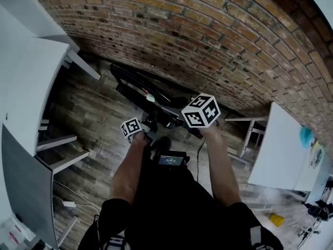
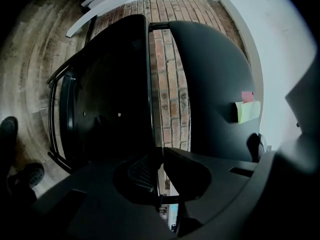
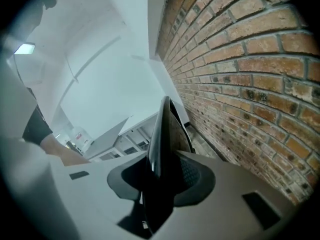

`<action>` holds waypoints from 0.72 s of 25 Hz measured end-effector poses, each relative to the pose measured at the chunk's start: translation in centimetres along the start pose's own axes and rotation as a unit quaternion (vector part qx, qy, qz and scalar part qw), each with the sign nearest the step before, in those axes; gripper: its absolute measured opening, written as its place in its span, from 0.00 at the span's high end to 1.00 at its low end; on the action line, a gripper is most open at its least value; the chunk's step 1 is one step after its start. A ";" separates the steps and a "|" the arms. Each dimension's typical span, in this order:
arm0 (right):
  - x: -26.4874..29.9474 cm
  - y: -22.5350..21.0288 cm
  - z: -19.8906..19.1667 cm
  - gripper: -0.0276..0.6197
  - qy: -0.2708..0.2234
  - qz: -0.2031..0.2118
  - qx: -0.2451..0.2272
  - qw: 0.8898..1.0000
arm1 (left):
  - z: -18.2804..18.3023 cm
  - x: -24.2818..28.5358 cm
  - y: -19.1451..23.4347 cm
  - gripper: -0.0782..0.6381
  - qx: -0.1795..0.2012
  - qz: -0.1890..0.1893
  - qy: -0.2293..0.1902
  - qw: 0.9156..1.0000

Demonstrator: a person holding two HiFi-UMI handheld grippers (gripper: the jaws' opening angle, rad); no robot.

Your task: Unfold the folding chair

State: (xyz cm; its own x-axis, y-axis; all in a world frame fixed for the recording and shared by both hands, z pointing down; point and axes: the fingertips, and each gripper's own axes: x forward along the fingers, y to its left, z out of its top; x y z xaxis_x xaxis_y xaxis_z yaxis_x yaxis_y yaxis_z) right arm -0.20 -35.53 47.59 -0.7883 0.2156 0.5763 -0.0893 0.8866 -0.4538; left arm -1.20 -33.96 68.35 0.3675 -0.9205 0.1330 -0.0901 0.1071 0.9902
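The black folding chair [image 1: 136, 82] stands close to the brick wall [image 1: 208, 35], below and ahead of me. My left gripper [image 1: 148, 125] is shut on a thin black frame bar [image 2: 150, 84] that runs between the seat [image 2: 110, 104] and the backrest [image 2: 210, 84]. Pink and green sticky notes [image 2: 247, 109] are stuck on the backrest. In the left gripper view the jaws [image 2: 159, 156] meet around that bar. My right gripper [image 1: 179, 113] holds the edge of a black chair panel [image 3: 162, 129], and in its own view the jaws [image 3: 162, 171] press on both faces.
White tables stand at the left [image 1: 26, 87] and at the right [image 1: 281, 145], each with legs near the chair. The wooden floor [image 1: 93, 113] carries a cable and a plug strip [image 1: 67, 203] and a yellow object [image 1: 277, 219]. My shoe [image 2: 10, 129] is near the chair's foot.
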 end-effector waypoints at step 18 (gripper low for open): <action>4.6 12.0 -4.3 0.77 -0.029 -0.090 0.009 0.996 | -2.6 -10.3 1.5 0.84 -0.011 -0.032 0.102 0.994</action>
State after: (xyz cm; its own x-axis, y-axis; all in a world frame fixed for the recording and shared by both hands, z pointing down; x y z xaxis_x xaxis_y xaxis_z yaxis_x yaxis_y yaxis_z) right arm -2.28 -22.15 47.67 -0.7923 0.0303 0.6094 -0.2418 0.9014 -0.3593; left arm -2.70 -23.34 68.56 0.5524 -0.8304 0.0733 -0.0404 0.0611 0.9973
